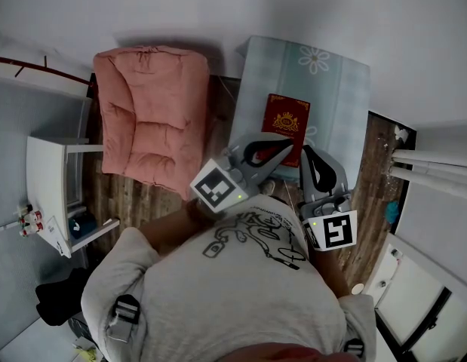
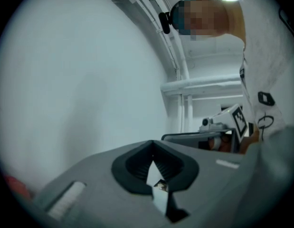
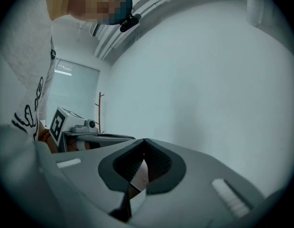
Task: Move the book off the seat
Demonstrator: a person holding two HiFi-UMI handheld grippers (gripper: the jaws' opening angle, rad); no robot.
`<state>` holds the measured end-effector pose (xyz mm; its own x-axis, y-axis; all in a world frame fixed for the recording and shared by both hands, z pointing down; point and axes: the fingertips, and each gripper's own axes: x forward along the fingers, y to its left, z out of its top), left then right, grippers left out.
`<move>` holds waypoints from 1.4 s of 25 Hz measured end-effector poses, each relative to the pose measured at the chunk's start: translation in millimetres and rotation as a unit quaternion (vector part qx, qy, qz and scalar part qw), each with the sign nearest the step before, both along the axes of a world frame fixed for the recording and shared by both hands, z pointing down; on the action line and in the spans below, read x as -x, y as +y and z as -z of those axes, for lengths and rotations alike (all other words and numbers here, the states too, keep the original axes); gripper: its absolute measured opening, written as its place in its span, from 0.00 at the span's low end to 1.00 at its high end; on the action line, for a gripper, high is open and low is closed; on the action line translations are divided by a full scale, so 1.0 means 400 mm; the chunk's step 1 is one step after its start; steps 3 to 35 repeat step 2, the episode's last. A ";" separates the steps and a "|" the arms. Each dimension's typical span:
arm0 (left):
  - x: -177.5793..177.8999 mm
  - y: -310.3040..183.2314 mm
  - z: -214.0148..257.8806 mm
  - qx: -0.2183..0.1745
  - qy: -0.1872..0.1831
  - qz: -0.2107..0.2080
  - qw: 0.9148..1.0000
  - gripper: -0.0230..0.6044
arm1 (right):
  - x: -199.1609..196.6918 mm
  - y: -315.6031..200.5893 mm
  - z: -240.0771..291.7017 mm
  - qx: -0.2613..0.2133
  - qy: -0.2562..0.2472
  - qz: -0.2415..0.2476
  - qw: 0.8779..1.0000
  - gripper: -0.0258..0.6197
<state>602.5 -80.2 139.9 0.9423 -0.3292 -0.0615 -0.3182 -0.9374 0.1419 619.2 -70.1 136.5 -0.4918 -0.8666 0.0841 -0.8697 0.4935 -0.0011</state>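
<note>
— Where is the dark red, gold-crested book point(image 1: 285, 119) seen?
— It is laid flat on the pale blue daisy-print seat point(image 1: 335, 81), which is set beside a pink padded chair point(image 1: 150, 111).
— And the claws?
— The left claw point(image 1: 284, 148) and right claw point(image 1: 307, 153) are both clenched on nothing, held at the book's near edge.

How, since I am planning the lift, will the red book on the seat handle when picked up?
The red book, with its square corners, looks stiff-covered, so it probably stays flat rather than flopping. Lying flat on the pale daisy-print seat, it should not roll. The seat looks soft, so a push may drag rather than slide cleanly.
</note>
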 end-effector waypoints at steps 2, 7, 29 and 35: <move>-0.001 -0.002 -0.001 0.002 0.001 0.002 1.000 0.04 | -0.004 0.000 -0.001 0.000 0.002 -0.002 1.000 0.05; -0.001 -0.002 -0.001 0.002 0.001 0.002 1.000 0.04 | -0.004 0.000 -0.001 0.000 0.002 -0.002 1.000 0.05; -0.001 -0.002 -0.001 0.002 0.001 0.002 1.000 0.04 | -0.004 0.000 -0.001 0.000 0.002 -0.002 1.000 0.05; -0.001 -0.002 -0.001 0.002 0.001 0.002 1.000 0.04 | -0.004 0.000 -0.001 0.000 0.002 -0.002 1.000 0.05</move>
